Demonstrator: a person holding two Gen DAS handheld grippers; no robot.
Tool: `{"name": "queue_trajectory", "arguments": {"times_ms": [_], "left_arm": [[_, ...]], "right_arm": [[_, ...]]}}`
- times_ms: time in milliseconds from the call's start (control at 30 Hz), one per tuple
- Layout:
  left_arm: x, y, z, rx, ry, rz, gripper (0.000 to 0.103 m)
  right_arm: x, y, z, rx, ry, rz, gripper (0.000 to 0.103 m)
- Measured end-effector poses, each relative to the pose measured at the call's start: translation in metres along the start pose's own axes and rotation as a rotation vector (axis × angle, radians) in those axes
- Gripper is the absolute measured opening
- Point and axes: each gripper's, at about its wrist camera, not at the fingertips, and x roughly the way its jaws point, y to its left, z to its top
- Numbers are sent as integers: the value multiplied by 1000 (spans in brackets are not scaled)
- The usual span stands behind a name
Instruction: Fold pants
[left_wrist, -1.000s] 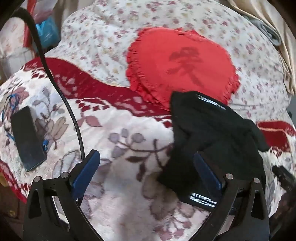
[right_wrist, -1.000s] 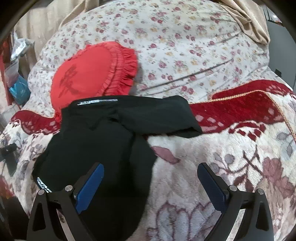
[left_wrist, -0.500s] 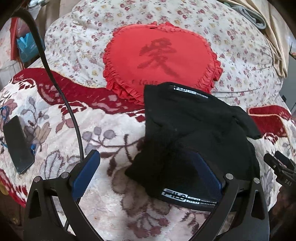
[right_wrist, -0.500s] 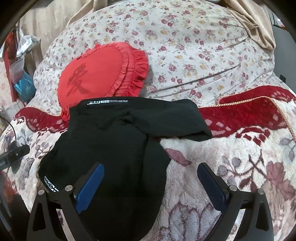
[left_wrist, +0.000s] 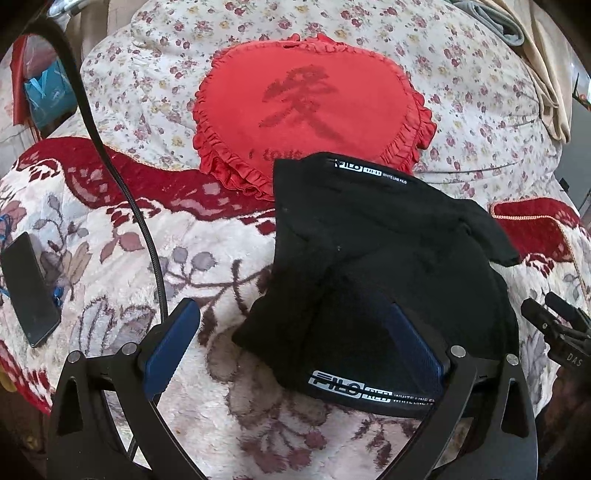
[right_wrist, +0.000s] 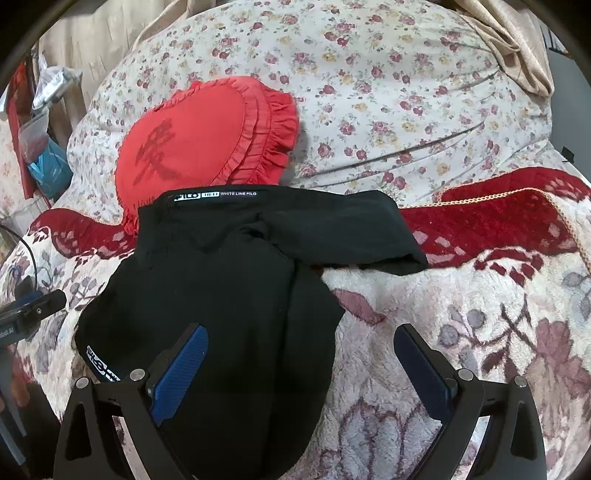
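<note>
Black pants (left_wrist: 380, 266) (right_wrist: 221, 295) lie folded in a loose heap on the plush floral blanket, with a white "FILO" label at the far edge and another at the near edge. One black flap sticks out to the right (right_wrist: 351, 236). My left gripper (left_wrist: 291, 332) hovers open over the heap's near left edge, its right finger above the cloth. My right gripper (right_wrist: 299, 354) hangs open over the heap's near right edge, its left finger above the cloth, nothing held.
A red heart-shaped cushion (left_wrist: 306, 103) (right_wrist: 207, 140) rests just behind the pants on a floral quilt (right_wrist: 406, 92). A dark phone (left_wrist: 27, 288) lies at the left on the blanket (left_wrist: 221, 258). A black cable (left_wrist: 122, 192) runs across the left.
Both cameras have shifted so the pants and cushion sit more central and steadier in view. Both grippers stay open; the pants have not moved.
</note>
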Motion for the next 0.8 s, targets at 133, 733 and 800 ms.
{"name": "queue_trajectory", "arguments": {"times_ms": [133,733,800], "left_arm": [[3,-1,0,1,8,-1,102],[21,15,-6,-25,57,-11,102],[25,21,-7,-35,69,-11,102]], "right_arm": [[3,-1,0,4,4,-3,100],[15,-19,0,36,23,-22,100],[16,-27,1,58,18,-32,100]]}}
